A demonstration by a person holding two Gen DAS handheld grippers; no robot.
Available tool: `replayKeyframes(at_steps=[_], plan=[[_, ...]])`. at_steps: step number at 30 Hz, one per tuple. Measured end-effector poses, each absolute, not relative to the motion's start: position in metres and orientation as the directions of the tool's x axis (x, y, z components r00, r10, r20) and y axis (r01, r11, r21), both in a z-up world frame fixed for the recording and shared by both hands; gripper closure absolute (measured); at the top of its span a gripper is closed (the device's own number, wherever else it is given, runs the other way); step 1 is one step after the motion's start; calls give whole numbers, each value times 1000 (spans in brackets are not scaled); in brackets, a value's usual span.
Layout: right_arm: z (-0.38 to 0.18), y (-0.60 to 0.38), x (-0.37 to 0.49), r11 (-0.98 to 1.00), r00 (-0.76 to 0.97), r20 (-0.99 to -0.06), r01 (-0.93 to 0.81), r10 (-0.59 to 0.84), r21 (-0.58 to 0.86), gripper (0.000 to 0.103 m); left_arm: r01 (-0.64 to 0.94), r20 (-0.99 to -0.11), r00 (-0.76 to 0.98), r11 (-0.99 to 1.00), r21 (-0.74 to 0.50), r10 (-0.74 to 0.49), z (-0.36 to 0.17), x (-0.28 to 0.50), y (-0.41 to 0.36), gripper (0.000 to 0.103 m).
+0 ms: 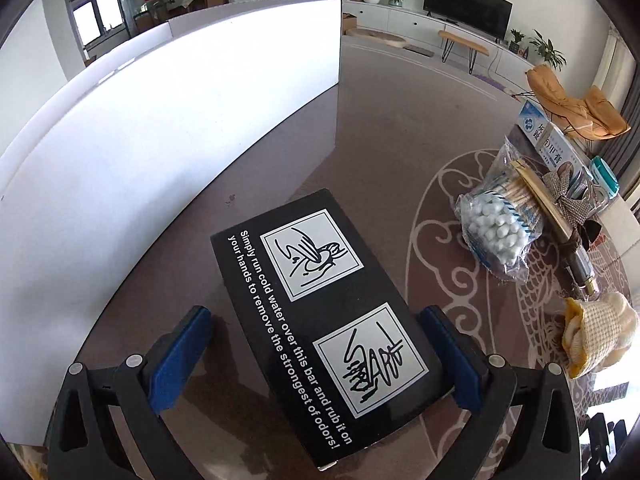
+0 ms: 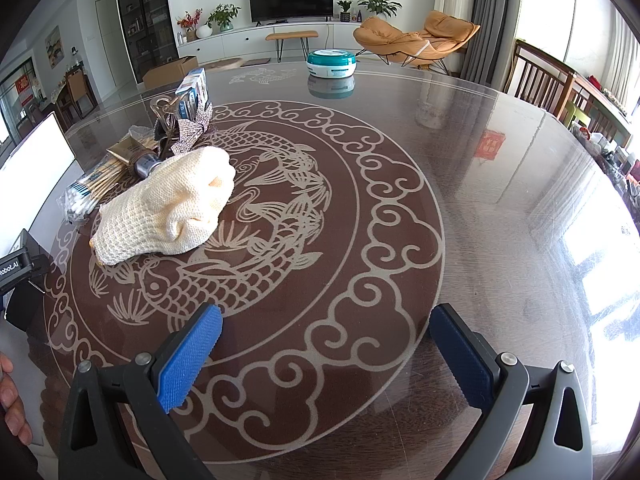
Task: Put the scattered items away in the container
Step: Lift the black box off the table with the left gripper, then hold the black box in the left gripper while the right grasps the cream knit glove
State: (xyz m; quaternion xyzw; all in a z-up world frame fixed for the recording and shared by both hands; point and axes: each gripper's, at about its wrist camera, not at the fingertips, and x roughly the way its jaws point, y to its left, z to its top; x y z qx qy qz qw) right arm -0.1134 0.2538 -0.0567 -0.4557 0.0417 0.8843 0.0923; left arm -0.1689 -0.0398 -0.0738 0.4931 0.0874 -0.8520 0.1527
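Left wrist view: the left hand-held gripper [image 1: 316, 356] is spread around a black box [image 1: 320, 320] printed with white text and two hand-washing pictures. The right pad [image 1: 460, 364] touches the box's side; the left pad [image 1: 180, 356] stands apart from it, so the box is not pinched. The box lies flat on the counter [image 1: 380, 148], just beside a tall white container [image 1: 180, 120] whose wall fills the left of the view. Toward the counter's right edge lies a cluster: a bag of cotton swabs [image 1: 496, 228], a brush [image 1: 552, 208] with a glittery bow across it, a blue-and-white carton [image 1: 540, 132] behind them, a teal tub [image 1: 604, 176] at the far right, and a cream glove [image 1: 596, 332] nearest the camera.

Right wrist view: the right hand-held gripper [image 2: 326, 356] is spread wide with nothing between its blue pads, above the fish pattern in the counter [image 2: 480, 200]. The glove [image 2: 172, 212] lies left of the centre, touching the brush [image 2: 144, 160] and close to the swabs [image 2: 92, 188]. The carton [image 2: 194, 92] stands behind them. The tub [image 2: 331, 63] sits alone near the far edge, well apart from the rest. At the left edge the container [image 2: 36, 168] shows, with part of the left gripper before it and fingers [image 2: 10, 396] at the lower left.
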Motion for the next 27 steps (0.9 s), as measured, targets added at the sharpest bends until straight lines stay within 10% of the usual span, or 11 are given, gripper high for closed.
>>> replayKeyframes(at_steps=[21, 27], plan=[[-57, 254, -114, -979, -568, -813, -201, 125, -10, 0, -35, -833, -552, -999, 6, 14, -76, -172, -49, 0], [-57, 254, -114, -979, -568, -813, -201, 125, -10, 0, -144, -787, -611, -989, 10, 81, -68, -155, -46, 43]])
